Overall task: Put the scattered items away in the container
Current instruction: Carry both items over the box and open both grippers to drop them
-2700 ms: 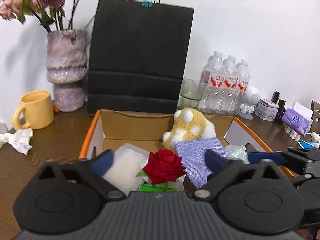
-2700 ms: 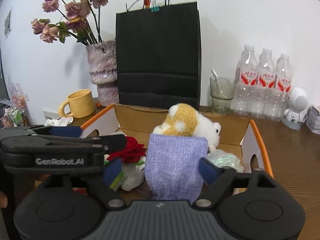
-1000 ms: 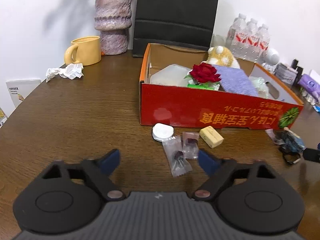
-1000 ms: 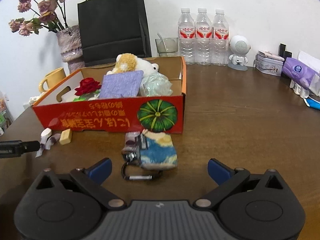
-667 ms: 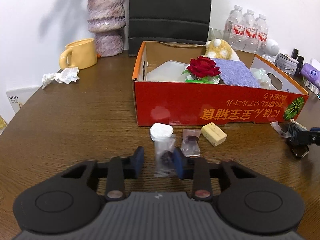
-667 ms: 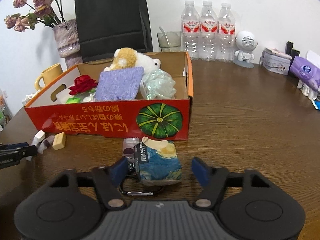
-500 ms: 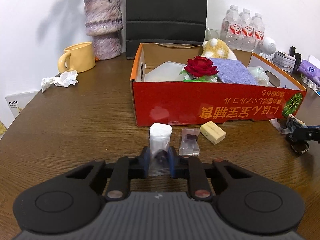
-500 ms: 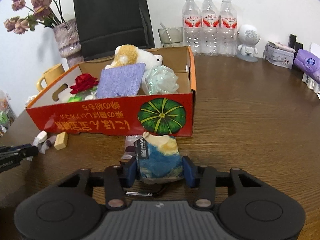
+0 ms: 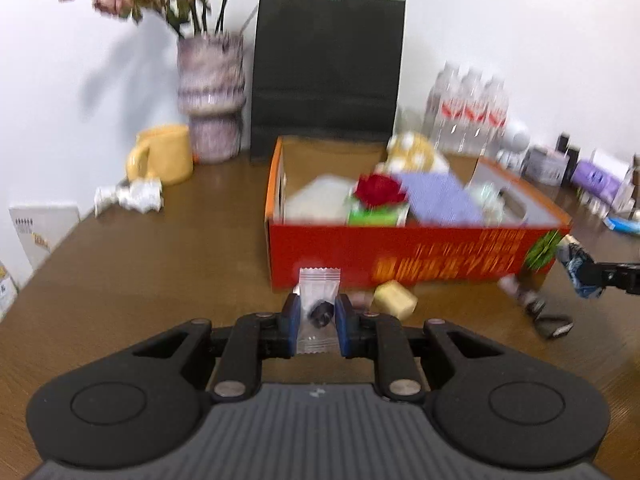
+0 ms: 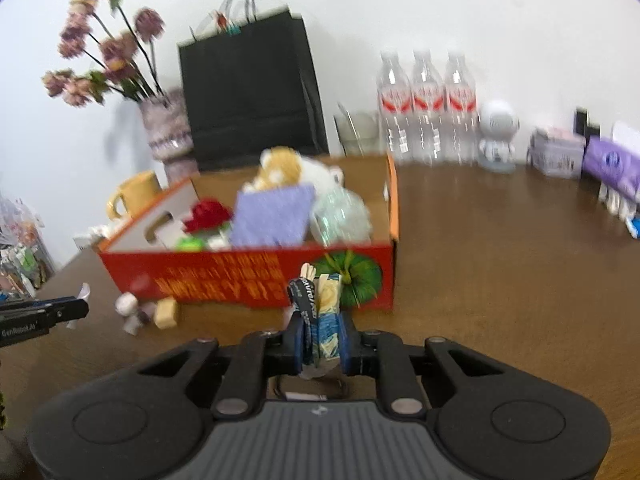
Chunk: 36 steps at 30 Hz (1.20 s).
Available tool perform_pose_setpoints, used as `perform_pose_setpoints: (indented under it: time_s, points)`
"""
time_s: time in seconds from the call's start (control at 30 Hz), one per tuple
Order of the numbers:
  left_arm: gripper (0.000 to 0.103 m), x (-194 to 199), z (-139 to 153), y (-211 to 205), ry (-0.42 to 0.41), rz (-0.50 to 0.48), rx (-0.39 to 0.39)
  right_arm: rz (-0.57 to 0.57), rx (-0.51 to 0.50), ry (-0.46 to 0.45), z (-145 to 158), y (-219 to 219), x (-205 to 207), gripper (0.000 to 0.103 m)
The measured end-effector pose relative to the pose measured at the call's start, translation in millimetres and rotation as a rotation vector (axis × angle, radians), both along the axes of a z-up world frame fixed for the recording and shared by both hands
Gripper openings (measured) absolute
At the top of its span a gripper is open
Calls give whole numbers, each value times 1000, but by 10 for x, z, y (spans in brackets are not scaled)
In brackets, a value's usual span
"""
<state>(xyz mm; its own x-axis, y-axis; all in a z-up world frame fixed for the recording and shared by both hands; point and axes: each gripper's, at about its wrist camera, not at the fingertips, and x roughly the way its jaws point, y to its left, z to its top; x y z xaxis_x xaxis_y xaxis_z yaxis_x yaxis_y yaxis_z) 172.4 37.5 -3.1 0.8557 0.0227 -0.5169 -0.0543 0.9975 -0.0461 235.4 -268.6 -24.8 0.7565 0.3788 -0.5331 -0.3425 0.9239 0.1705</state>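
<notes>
Tongs on the left pinch a small clear plastic packet with a dark sweet inside, raised off the brown wooden tabletop. The right tongs are closing on a blue and yellow painted pouch with a black strap; its metal clip hangs below. Just beyond lies a pale yellow block. Behind stands the red cardboard box, holding a red rose, a lilac cloth and a yellow-and-white plush toy.
</notes>
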Motion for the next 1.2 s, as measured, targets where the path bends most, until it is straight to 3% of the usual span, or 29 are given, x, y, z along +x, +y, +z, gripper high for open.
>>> perform_pose_setpoints:
  time_s: [0.23,0.37,0.53,0.83,1.2]
  points:
    - [19,190,584,-41,-164,-38,3,30,27,-140,516,90,103,16]
    - [20,489,702,-95,-189,-46,-18,30,31,-162,662,209,375,16]
    - [20,832,576,-127,-154,-43,-56,26,33,-119,565,378,732,16]
    - [20,1292,113,-40,-43,-17,-95,18,-2,-7,73,620,1128,16]
    - [20,1454,-112,-29,38,-28,-91,31,-50,49,-136,699,1279,19]
